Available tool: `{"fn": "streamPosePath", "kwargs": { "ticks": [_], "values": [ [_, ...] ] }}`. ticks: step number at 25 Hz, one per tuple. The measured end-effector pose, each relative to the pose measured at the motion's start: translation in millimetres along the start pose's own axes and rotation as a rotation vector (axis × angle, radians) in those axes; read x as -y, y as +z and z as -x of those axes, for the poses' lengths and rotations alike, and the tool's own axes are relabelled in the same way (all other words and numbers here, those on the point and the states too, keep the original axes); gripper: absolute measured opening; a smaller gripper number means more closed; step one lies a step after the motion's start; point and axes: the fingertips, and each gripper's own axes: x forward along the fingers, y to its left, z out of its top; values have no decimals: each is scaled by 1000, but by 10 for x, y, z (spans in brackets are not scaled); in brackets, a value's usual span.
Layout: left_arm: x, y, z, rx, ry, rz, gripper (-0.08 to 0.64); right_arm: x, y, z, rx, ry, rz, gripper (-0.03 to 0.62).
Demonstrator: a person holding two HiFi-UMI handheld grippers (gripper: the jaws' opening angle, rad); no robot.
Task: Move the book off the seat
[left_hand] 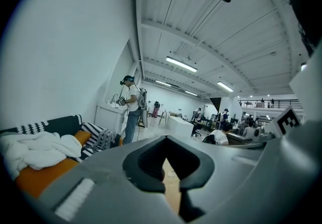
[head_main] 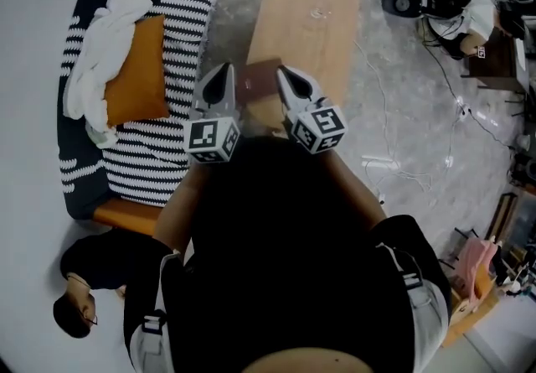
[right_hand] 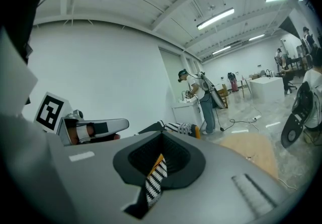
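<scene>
Head view shows the brown book [head_main: 258, 80] over the near end of the desk [head_main: 310, 19], between the left gripper [head_main: 223, 74] and the right gripper [head_main: 285, 76], clear of the sofa [head_main: 126, 214] left of the desk. Both jaws are together on nothing. We judge the grippers flank the book to steady it. We cannot tell whether it rests on the desk.

Table [head_main: 306, 19]: I see it at twelve o'clock, pale wood with rounded ends.
Cloth [head_main: 99, 61]: ten o'clock, white, heaped against an orange cushion [head_main: 138, 82].
Cables [head_main: 435, 86]: two o'clock, trailing over the grey floor [head_main: 402, 137].
Person [head_main: 92, 275]: eight o'clock, dark top.
</scene>
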Motion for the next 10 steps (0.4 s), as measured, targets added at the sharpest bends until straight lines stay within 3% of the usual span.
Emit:
{"fn": "streamPosePath", "kwargs": {
  "ticks": [10],
  "values": [
    [100,-108,-44,-16,-35,-7,6,-8,-24,-13,-10,15,12,8]
  ]
}}
